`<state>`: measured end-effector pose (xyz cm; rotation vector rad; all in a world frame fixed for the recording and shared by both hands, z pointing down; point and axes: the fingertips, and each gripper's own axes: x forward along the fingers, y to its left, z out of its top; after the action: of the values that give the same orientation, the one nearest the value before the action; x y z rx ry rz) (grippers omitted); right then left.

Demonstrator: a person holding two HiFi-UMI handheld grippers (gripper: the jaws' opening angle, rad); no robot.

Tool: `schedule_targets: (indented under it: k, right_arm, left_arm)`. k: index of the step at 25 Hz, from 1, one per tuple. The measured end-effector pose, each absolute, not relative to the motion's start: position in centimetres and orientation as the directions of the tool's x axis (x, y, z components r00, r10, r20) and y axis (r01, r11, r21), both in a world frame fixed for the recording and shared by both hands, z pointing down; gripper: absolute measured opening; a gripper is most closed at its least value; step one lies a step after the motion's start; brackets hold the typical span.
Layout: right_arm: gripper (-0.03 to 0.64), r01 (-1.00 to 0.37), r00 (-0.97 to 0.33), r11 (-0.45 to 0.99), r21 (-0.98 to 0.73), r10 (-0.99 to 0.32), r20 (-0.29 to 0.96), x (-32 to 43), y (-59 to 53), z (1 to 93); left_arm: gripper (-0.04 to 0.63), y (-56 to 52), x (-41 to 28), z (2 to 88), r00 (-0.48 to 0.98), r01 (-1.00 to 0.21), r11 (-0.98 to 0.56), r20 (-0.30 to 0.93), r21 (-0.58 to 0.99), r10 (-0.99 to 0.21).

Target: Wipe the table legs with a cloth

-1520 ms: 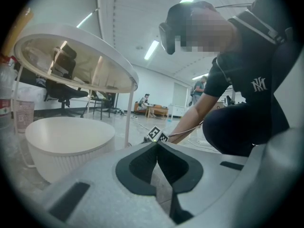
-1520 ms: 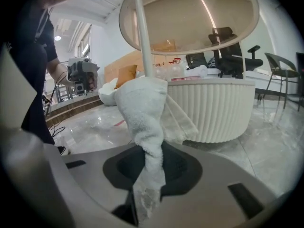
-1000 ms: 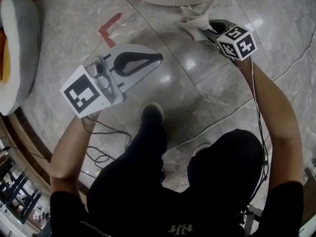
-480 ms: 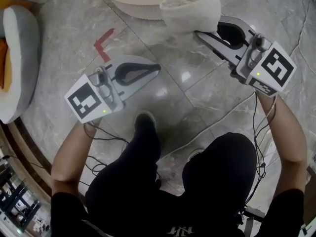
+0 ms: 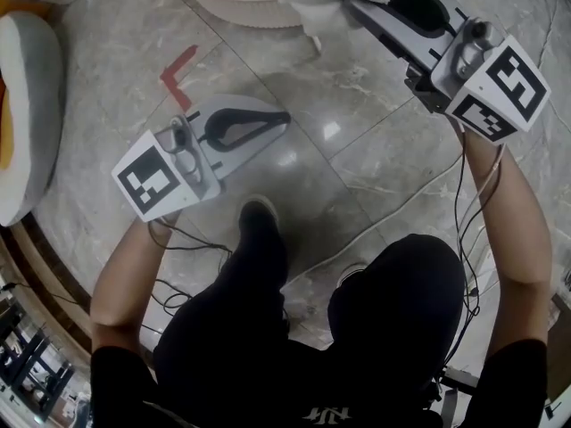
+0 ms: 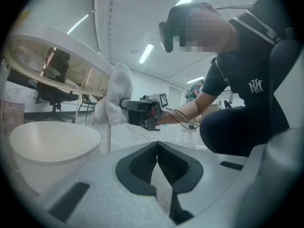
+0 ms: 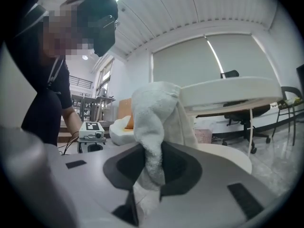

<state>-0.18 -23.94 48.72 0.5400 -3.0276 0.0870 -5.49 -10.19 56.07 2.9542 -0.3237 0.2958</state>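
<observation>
The right gripper (image 7: 153, 156) is clamped on a white cloth (image 7: 154, 118). The cloth is pinched between the jaws and bunches up above and past their tips, with a tail hanging down behind the pads. Beyond these jaws and off to their right stands the table's thin leg (image 7: 250, 127), rising from a round white base (image 7: 228, 158) to the tabletop (image 7: 228, 91). In this view the cloth sits clear of the leg.

The left gripper (image 6: 156, 148) has its jaws pressed together with nothing between them. It hangs low over the marble floor (image 5: 357, 150). Ahead of its jaws and to their left is the same white base, with the cloth-holding gripper straight ahead. A red tape mark (image 5: 178, 69) lies on the floor near the left jaws' tips, on their left side.
</observation>
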Motion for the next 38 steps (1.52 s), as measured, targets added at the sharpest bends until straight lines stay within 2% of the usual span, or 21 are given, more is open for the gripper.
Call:
schedule_targets:
  k: [12, 27, 38]
  right_arm:
    - [0.075, -0.339, -0.935, 0.928, -0.153, -0.315, 0.164, -0.3, -24.3, 57.8]
    - [0.075, -0.400, -0.888, 0.873, -0.278, -0.294, 0.354, 0.0, -24.5, 70.2]
    - [0.075, -0.461, -0.813, 0.813, -0.357, -0.225, 0.537, -0.2, -24.6, 79.4]
  left_arm:
    - [0.005, -11.0, -7.7, 57.8, 0.950, -0.254, -0.953, 0.229, 0.167, -0.213]
    - [0.005, -11.8, -9.1, 59.8, 0.949, -0.261, -0.944, 0.233, 0.201, -0.213]
    - [0.005, -11.1, -9.7, 60.6, 0.947, -0.259, -0.941, 0.248, 0.218, -0.203]
